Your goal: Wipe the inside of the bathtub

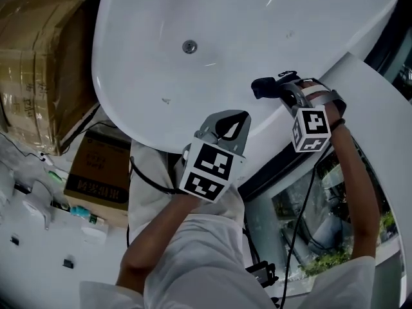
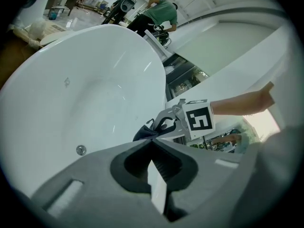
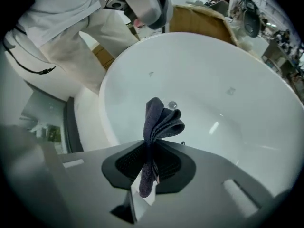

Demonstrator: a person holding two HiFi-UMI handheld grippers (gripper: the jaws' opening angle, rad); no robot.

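The white bathtub (image 1: 148, 102) fills the top of the head view, its round drain (image 1: 188, 46) on the floor of the basin. My right gripper (image 1: 278, 90) hangs over the near rim, shut on a dark grey cloth (image 1: 262, 87). In the right gripper view the folded cloth (image 3: 160, 120) sticks up from between the jaws, above the tub (image 3: 247, 127) and its drain (image 3: 172, 105). My left gripper (image 1: 237, 118) is held just outside the rim, shut and empty. Its view shows the closed tips (image 2: 152, 139), the right gripper (image 2: 167, 124) and the cloth (image 2: 142, 133) beyond.
Large cardboard boxes (image 1: 35, 63) stand left of the tub, with a smaller brown box (image 1: 96, 176) on the floor. A glass panel with plants (image 1: 309, 217) lies below the right arm. A person in a green shirt (image 2: 161, 13) stands beyond the tub's far end.
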